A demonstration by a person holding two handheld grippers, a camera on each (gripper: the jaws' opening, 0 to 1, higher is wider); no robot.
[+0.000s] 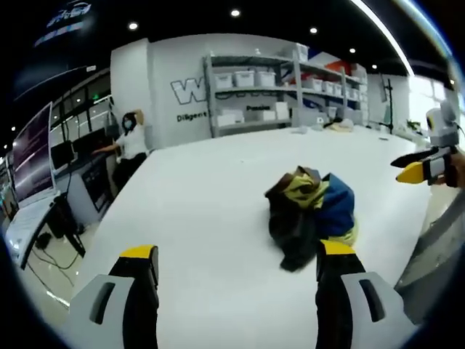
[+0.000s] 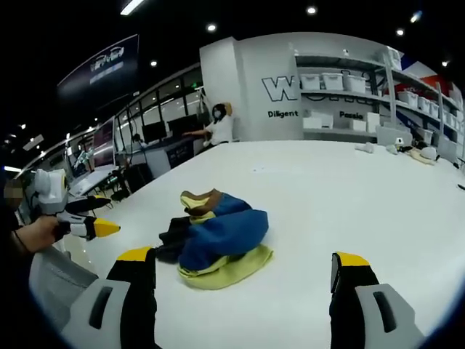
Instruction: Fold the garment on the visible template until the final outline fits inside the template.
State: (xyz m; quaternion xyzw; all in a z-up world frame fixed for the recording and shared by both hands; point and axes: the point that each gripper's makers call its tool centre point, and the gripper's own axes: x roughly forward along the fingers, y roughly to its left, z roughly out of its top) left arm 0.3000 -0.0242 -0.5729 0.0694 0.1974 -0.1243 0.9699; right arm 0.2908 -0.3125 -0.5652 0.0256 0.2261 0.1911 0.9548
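Crumpled garment [image 1: 311, 214] (blue, yellow, dark) on white tabletop [image 1: 211, 211], ahead of left claw [image 1: 236, 254] and right claw [image 2: 243, 262], both spread, empty.

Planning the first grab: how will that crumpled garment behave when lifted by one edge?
The garment lies in a bunched heap of blue, yellow and dark folds on the white table, so it is probably floppy and will likely unfurl and dangle. It looks light, and pushed, it would probably slide and bunch rather than roll.
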